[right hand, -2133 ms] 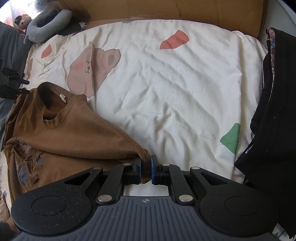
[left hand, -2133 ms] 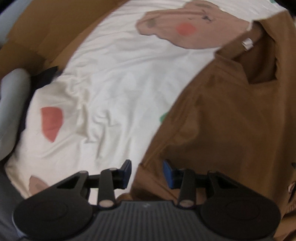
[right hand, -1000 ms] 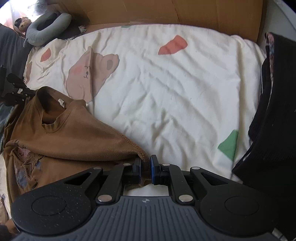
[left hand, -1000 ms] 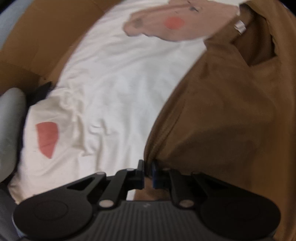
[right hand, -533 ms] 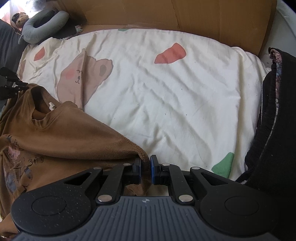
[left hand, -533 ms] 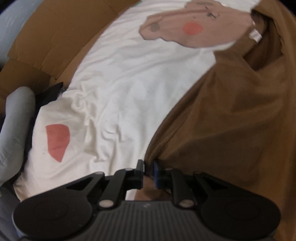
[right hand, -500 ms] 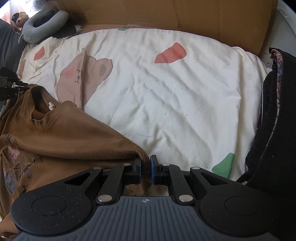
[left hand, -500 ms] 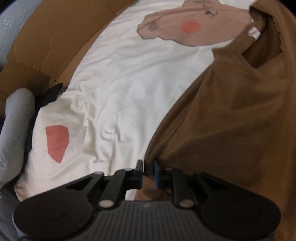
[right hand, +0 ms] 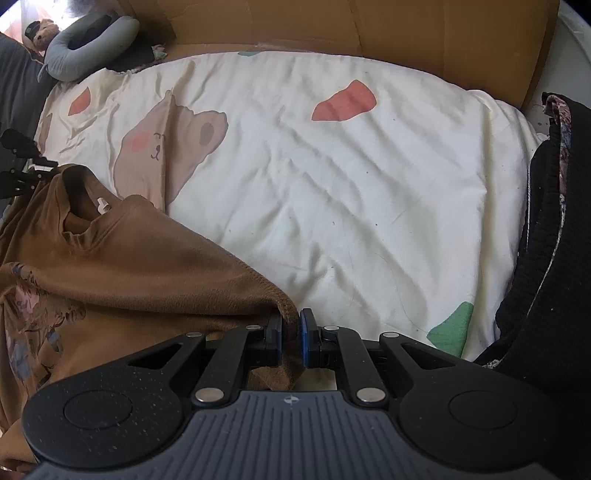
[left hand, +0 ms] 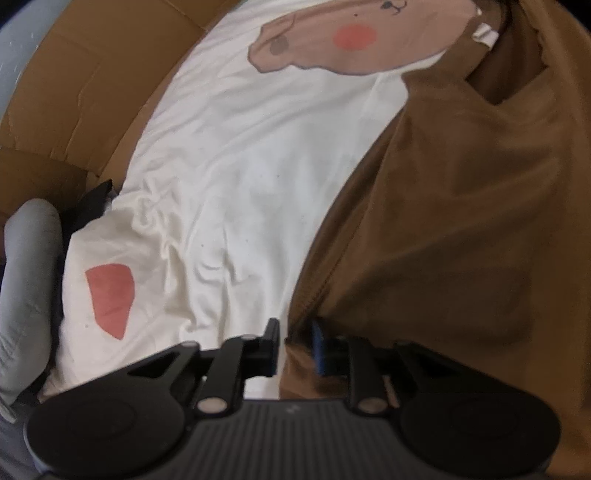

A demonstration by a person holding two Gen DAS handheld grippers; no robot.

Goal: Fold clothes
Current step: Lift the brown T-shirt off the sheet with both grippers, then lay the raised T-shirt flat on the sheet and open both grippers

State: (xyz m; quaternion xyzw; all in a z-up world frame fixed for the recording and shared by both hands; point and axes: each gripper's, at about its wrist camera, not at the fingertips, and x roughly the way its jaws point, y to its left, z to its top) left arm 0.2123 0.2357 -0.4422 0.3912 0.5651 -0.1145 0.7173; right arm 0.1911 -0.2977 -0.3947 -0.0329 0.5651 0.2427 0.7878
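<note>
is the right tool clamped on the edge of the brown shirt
Yes, the right tool has its pads closed tight on the hemmed edge of the brown shirt.

No legible text, brand or number can be made out anywhere (the small white neck tag (left hand: 485,34) appears blank).

The left gripper (left hand: 293,345), which had been clamped on the brown shirt's (left hand: 461,229) edge, opened its jaws; the fabric edge now sat loosely in the gap between them.
</note>
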